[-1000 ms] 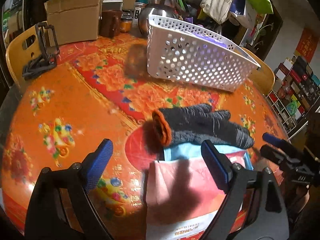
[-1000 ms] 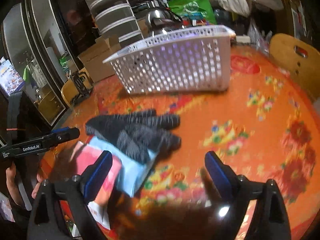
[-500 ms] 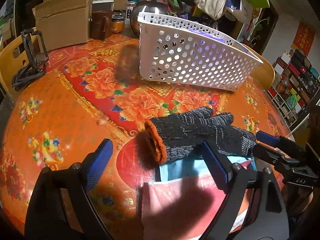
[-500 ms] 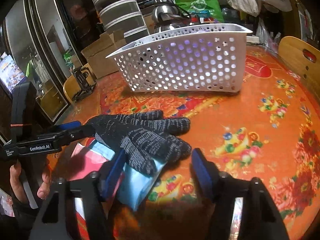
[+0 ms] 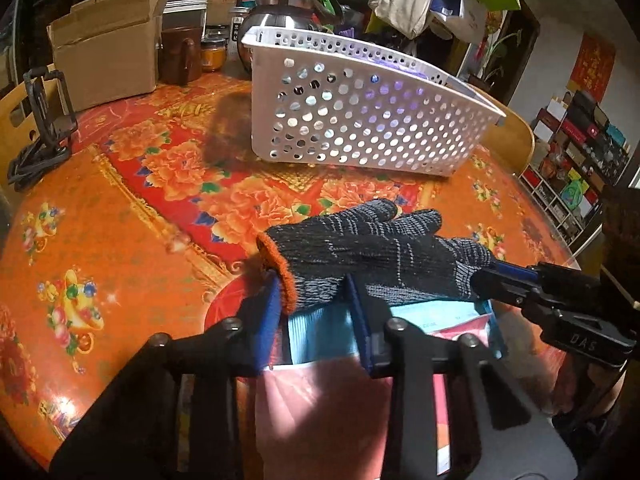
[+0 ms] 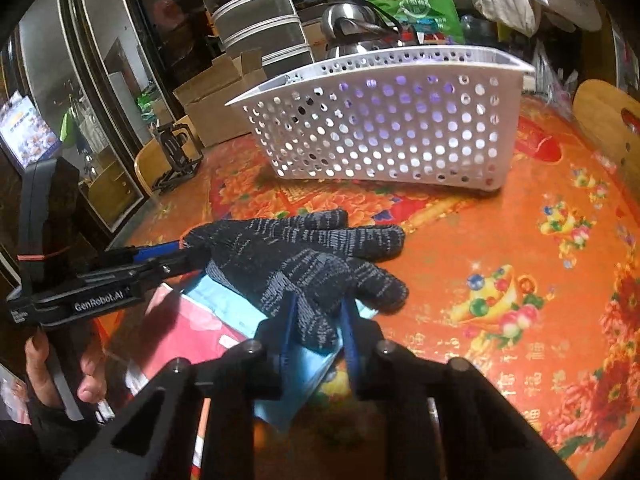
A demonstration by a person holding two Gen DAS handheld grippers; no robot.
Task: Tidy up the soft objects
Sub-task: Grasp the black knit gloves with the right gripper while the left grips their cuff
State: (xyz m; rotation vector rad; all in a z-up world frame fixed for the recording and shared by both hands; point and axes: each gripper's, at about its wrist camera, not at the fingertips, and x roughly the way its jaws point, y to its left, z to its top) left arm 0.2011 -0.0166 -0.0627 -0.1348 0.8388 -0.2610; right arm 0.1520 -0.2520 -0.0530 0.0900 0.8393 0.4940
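Two ends of one light, floppy glove are your holds: left gripper closing on its cuff, right gripper closing on a fingertip, near the table's front edge.

- Left claw tilts down toward the bench, its jaws closing on the glove's orange cuff.
- Right claw tilts down likewise, jaws closing on the glove's fingers.
- A hand grips the left handle.

Dark knit glove, orange cuff, lies flat before white basket.
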